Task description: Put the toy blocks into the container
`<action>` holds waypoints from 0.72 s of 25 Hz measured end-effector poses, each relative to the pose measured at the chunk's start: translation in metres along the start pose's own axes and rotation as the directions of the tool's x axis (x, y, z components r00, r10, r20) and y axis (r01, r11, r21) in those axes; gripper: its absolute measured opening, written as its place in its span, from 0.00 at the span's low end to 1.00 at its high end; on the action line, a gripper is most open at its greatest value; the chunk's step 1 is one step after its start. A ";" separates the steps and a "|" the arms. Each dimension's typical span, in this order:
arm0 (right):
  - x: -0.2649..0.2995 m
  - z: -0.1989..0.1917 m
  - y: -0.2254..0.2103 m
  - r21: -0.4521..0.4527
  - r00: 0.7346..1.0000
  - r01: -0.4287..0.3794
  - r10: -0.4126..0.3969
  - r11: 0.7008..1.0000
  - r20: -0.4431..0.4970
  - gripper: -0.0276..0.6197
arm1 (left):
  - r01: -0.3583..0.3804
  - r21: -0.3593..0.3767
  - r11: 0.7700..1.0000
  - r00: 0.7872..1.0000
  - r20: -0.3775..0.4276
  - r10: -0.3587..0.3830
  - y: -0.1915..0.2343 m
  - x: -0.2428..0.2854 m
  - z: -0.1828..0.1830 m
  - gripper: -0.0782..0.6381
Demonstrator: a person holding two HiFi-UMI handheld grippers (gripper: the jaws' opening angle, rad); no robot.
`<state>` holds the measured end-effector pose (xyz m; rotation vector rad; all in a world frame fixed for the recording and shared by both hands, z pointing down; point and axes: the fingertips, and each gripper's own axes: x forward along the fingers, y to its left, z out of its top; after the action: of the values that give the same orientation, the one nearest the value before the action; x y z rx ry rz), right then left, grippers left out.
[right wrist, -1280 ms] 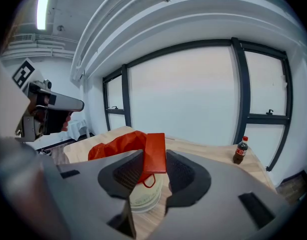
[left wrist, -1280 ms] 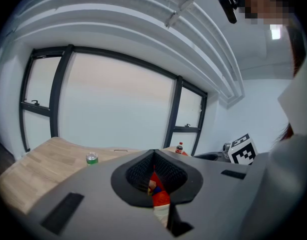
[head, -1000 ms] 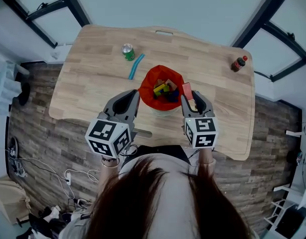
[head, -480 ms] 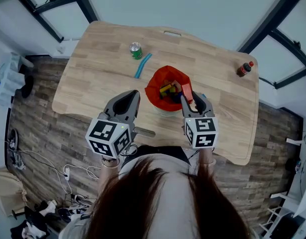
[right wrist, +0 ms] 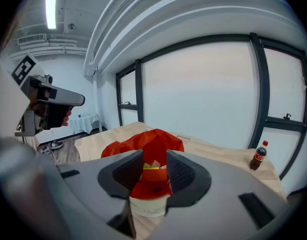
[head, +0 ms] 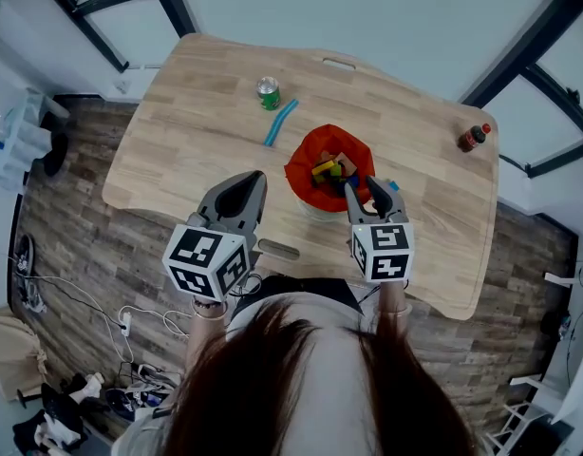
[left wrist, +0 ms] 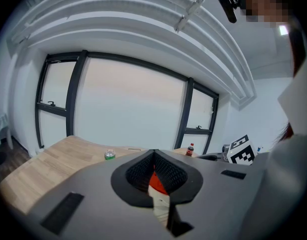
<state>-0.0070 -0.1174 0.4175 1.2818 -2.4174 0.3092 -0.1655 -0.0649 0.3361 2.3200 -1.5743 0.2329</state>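
**Red block held at the container's rim**

The right gripper (head: 366, 188) is clenched on a red block (right wrist: 153, 184), which fills the gap between its two pads. The gripper hangs at the near right edge of the container (head: 306, 155). From the head view it cannot be told whether the jaw tips touch the rim or stop just short of it.

The container is a pale cup lined with a red bag (right wrist: 143, 141) that spills over its rim. It stands on the wooden bench (head: 197, 150), a little right of the middle and toward the near side. Several toy blocks (head: 328, 169) already lie inside it, a yellow one and a green one among them.

The left gripper (head: 253, 179) is clenched on nothing, with its jaw tips pressed together. It hangs to the near left of the container, clear of it, above the near part of the bench.

A green can (head: 267, 92) stands upright on the far part of the bench, to the far left of the container. A blue strip (head: 280, 122) lies slantwise between the can and the container, touching neither. A dark bottle with a red cap (head: 473, 138) stands near the right edge, well apart from everything else.
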 end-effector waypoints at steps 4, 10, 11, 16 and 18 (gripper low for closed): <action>0.002 -0.001 0.003 -0.005 1.000 -0.001 0.001 1.000 -0.009 0.27 | -0.002 -0.002 1.000 1.000 -0.001 0.002 0.001 -0.001 0.000 0.12; 0.008 -0.004 0.004 -0.024 1.000 0.002 -0.003 1.000 -0.028 0.27 | -0.002 -0.005 1.000 1.000 0.001 0.002 0.004 0.001 0.000 0.12; 0.009 -0.004 0.004 -0.027 1.000 0.002 -0.003 1.000 -0.029 0.27 | -0.002 -0.006 1.000 1.000 0.001 0.002 0.005 0.002 0.000 0.12; 0.011 -0.006 0.006 -0.034 0.999 -0.002 0.001 0.999 -0.034 0.27 | -0.003 -0.006 1.000 1.000 0.001 0.003 0.006 0.002 0.000 0.12; 0.012 -0.005 0.004 -0.034 1.000 0.005 -0.006 0.999 -0.030 0.27 | -0.003 -0.006 1.000 1.000 0.002 0.003 0.006 0.002 0.000 0.12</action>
<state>-0.0153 -0.1217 0.4270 1.2594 -2.3836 0.2827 -0.1707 -0.0689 0.3377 2.3144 -1.5782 0.2263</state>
